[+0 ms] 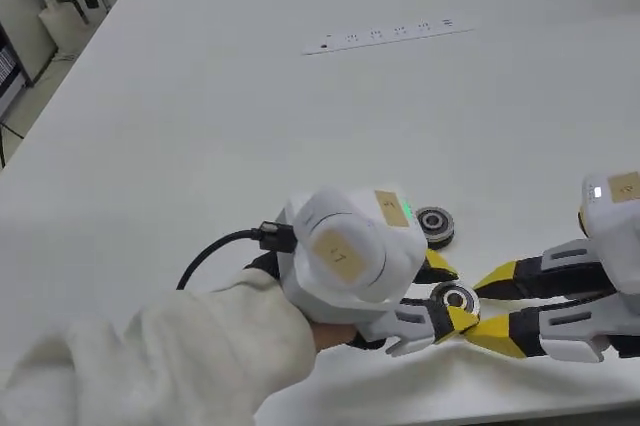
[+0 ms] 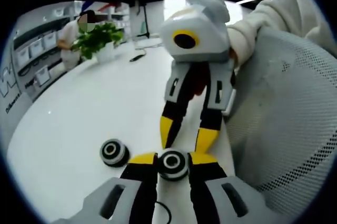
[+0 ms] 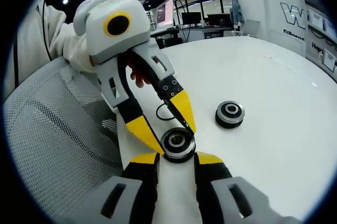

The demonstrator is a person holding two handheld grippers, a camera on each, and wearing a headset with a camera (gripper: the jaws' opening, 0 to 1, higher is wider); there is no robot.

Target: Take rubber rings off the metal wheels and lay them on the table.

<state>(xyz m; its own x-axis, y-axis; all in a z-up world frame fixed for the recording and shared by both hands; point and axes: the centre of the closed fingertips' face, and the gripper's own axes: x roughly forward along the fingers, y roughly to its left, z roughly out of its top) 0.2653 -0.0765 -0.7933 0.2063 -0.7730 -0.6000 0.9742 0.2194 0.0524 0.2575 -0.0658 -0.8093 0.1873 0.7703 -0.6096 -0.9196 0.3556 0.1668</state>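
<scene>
A cream fleece sleeve (image 1: pixel 200 356) comes in from the lower left over a smooth white table (image 1: pixel 250 126), where a glossy black cable (image 1: pixel 210 251) curves into the rounded white plastic body of the left gripper (image 1: pixel 458 296). The body carries two tan square stickers whose marks are too small to read, and a small green light. Its black jaws with yellow wedge tips are clamped on a small wheel (image 1: pixel 455 299), a round silver metal hub inside a black rubber ring, lying flat near the table's front edge. A second wheel (image 1: pixel 435 224) of the same make lies flat just beyond it, apart from both grippers. From the right, the right gripper (image 1: pixel 472 308), of the same white shell and yellow tips, points at the clamped wheel with its jaws apart, tips just reaching the rim. A long white power strip (image 1: pixel 385 36) lies far back on the table. In both gripper views a pale grey mesh chair back (image 2: pixel 284 129) stands beside the table. In the right gripper view a far wall shows a large letter W; the smaller writing there is unreadable.
</scene>
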